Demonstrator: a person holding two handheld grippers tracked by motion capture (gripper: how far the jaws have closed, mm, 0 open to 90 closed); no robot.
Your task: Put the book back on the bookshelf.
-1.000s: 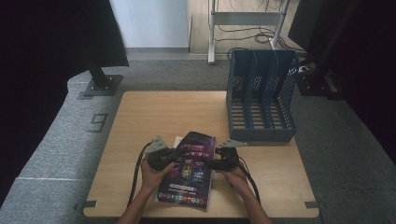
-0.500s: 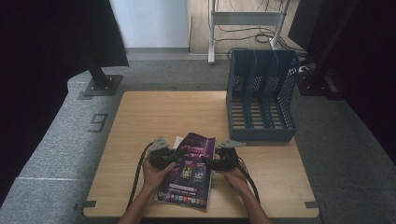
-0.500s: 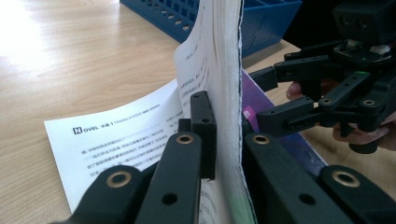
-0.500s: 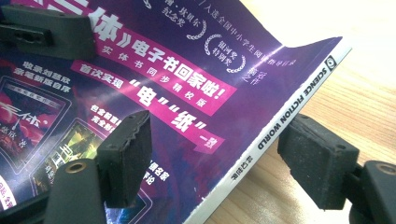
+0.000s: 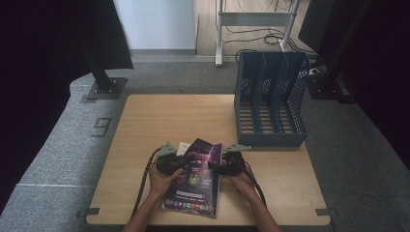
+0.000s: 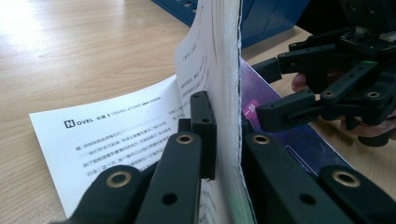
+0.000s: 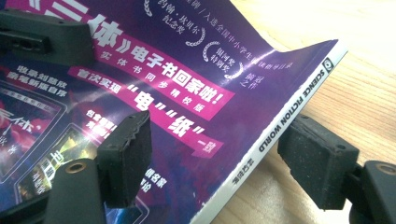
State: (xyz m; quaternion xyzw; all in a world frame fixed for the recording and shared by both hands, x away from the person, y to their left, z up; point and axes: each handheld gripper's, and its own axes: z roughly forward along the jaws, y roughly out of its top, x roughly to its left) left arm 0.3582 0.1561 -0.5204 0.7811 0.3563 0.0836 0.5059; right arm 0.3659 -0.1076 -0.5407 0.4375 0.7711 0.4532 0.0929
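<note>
The purple magazine lies on the near part of the wooden table, in front of the blue file rack. The left gripper is clamped on the raised stack of pages at the magazine's open edge, one loose white page curling away beneath. The right gripper straddles the spine side, jaws apart and not pressing: one pad over the cover, the other beside the spine.
</note>
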